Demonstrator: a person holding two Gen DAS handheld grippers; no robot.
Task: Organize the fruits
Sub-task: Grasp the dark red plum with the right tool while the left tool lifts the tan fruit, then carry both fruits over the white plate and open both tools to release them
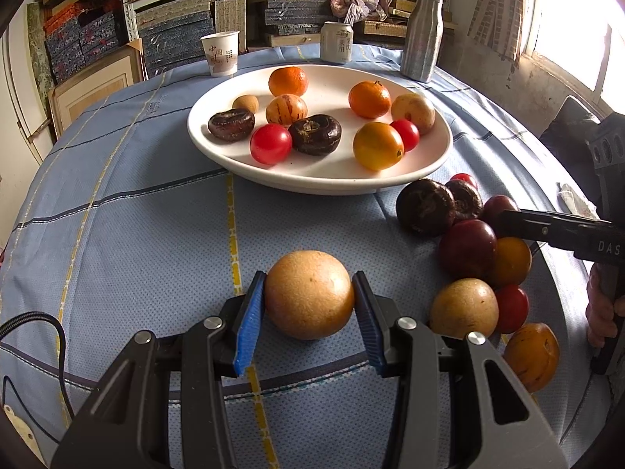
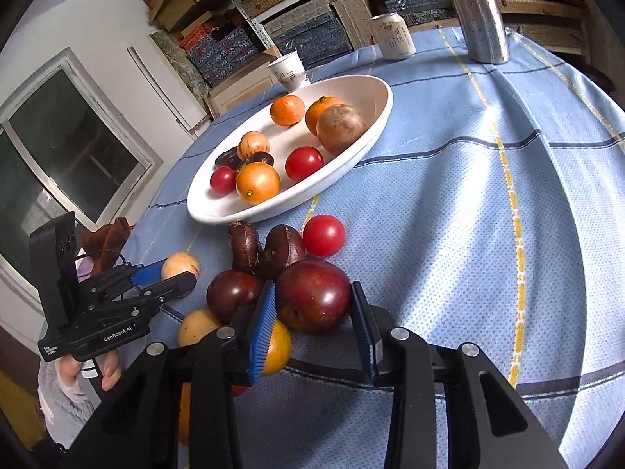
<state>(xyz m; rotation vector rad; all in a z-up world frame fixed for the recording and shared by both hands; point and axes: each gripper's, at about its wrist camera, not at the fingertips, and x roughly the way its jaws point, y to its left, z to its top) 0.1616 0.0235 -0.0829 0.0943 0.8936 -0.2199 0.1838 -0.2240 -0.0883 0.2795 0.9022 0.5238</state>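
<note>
A white plate [image 1: 425, 164] holds several fruits: oranges, red tomatoes, dark chestnut-like fruits and tan ones. My left gripper [image 1: 308, 297] is shut on a round tan fruit [image 1: 308, 293], low over the blue cloth in front of the plate. It shows from the side in the right wrist view [image 2: 172, 273]. A pile of loose fruit [image 1: 468, 250] lies right of it. My right gripper [image 2: 312, 305] is shut on a dark red plum [image 2: 312, 293] at the pile's edge, with its blue pads [image 2: 261, 328] against both sides. The plate also shows in the right wrist view [image 2: 218, 211].
A paper cup [image 1: 220, 52], a drink can [image 1: 336, 41] and a metal bottle [image 1: 424, 35] stand behind the plate. A loose red tomato [image 2: 323, 234] and two dark fruits [image 2: 265, 248] lie between pile and plate. Shelves of boxes stand behind the table.
</note>
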